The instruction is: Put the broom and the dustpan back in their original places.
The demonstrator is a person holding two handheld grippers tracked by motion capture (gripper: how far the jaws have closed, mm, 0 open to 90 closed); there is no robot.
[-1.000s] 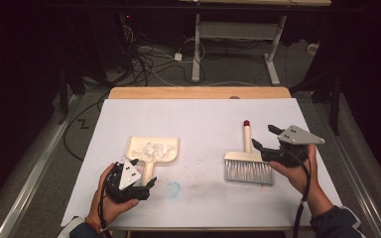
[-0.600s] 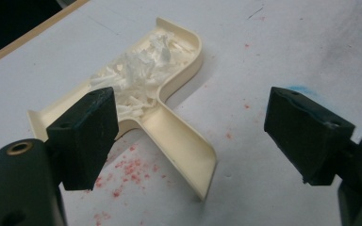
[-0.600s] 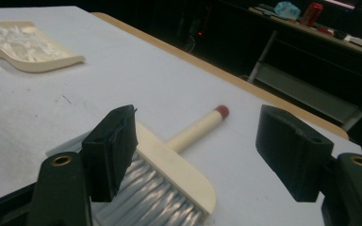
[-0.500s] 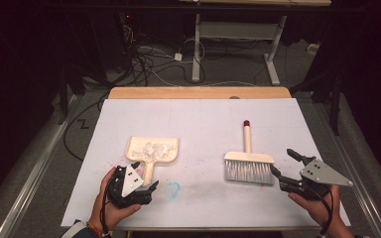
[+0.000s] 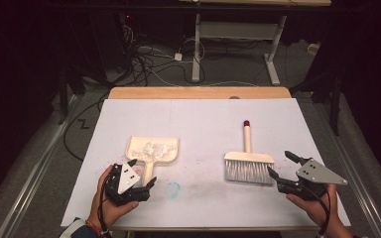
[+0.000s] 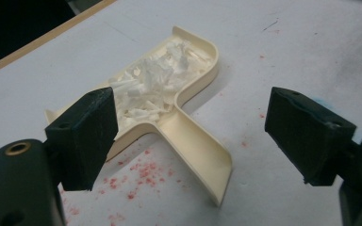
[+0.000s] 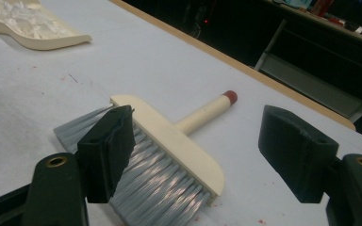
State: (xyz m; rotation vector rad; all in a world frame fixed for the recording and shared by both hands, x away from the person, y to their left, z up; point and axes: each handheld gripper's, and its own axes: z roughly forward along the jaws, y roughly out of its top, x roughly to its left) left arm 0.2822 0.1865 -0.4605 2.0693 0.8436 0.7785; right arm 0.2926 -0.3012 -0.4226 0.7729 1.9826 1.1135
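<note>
A dark room with tangled cables on the floor and the white metal legs of a desk fills the upper part of the high view; below it a white-covered table (image 5: 203, 119) with a bare wooden strip along its far edge takes up the centre and lower frame.

On the left half of the table lies a cream plastic dustpan (image 5: 153, 150), flat on the surface, its handle running toward the bottom of the frame. White shredded paper scraps (image 6: 153, 77) are piled in its tray. The left gripper (image 5: 141, 173), held in a hand (image 5: 110, 202) at the lower left, sits at the handle's end; in the left gripper view its jaws stand wide apart, one on either side of the handle, holding nothing. Red specks (image 6: 139, 172) are scattered on the cover just beside the handle, and a faint blue smudge (image 5: 172, 188) shows to the right of the gripper in the high view.

On the right half lies a cream wooden hand brush with grey bristles and a red-tipped handle (image 5: 248, 159), its handle toward the top of the frame and its bristles toward the bottom. The right gripper (image 5: 281, 165), at the lower right, is just beside the brush head's right end, its jaws apart and empty. In the right gripper view (image 7: 195, 153) the brush lies flat ahead of the open jaws, with a corner of the dustpan at the upper left.
</note>
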